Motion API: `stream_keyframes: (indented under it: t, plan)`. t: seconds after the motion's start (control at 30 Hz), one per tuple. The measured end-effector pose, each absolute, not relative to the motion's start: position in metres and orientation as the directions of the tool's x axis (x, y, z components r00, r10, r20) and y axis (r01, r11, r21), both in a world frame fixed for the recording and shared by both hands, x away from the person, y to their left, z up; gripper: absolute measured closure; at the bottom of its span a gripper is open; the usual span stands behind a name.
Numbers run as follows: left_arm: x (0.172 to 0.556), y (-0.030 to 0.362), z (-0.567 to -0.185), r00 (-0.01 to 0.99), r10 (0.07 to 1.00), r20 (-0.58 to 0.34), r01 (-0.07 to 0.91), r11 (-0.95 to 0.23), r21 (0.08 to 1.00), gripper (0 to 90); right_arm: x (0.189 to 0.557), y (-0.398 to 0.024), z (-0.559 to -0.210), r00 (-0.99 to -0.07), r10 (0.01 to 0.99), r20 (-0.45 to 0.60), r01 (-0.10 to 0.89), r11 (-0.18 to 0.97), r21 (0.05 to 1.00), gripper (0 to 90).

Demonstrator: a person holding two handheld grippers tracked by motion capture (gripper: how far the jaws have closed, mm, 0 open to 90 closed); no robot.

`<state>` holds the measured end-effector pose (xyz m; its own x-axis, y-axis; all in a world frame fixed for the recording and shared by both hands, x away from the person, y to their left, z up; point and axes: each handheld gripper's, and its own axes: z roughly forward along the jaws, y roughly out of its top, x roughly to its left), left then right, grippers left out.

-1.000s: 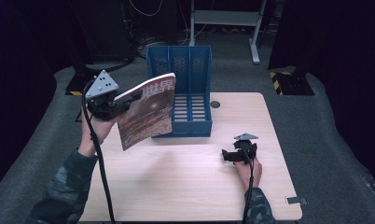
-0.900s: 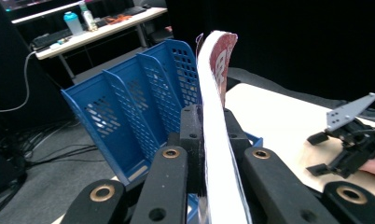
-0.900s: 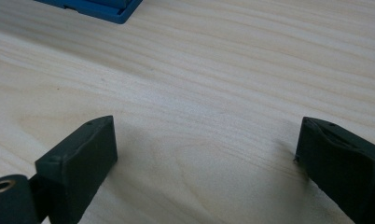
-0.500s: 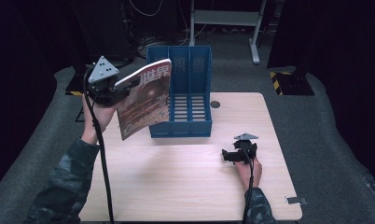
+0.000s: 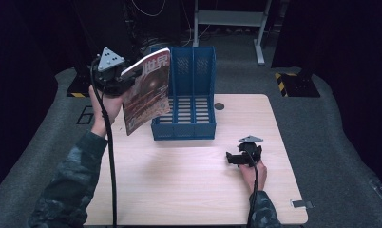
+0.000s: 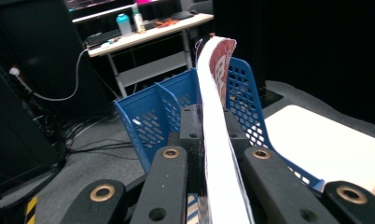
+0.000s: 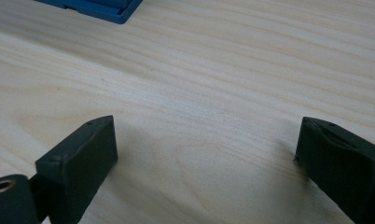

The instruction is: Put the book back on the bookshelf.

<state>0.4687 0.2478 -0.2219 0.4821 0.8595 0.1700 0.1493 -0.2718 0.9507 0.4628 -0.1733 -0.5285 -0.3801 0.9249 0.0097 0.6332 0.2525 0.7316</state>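
My left gripper (image 5: 125,80) is raised at the table's left side, shut on the top edge of a red-covered magazine (image 5: 148,92). The magazine hangs almost upright, just left of the blue file rack (image 5: 184,95). In the left gripper view the magazine's white page edge (image 6: 218,140) runs between the two black jaws, and the rack's perforated dividers (image 6: 153,112) stand behind it. My right gripper (image 5: 232,158) rests on the wooden table (image 5: 189,190) at the right, open. Bare wood lies between its fingertips (image 7: 206,140).
The rack has three slots and stands at the table's far middle. A small dark round grommet (image 5: 219,106) sits in the tabletop to its right. A black cable (image 5: 110,156) trails down from the left gripper. Grey carpet surrounds the table, and a metal desk frame (image 5: 232,16) stands behind.
The left hand has lifted the magazine up and away toward the rack's top, and it now hangs more upright. The right gripper has stayed in place.
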Motion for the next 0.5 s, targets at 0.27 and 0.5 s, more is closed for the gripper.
stream_keyframes:
  t: [0.27,0.5]
  plan:
    - [0.486,0.244,-0.225,0.434,0.887,0.155,0.173,-0.252,0.952,83.7,0.463,-0.173,-0.529,-0.381,0.924,0.009,0.632,0.254,0.732,5.0]
    - [0.502,0.239,-0.225,0.403,0.906,0.126,0.195,-0.22,0.956,83.7,0.463,-0.173,-0.528,-0.382,0.924,0.009,0.632,0.255,0.732,5.1]
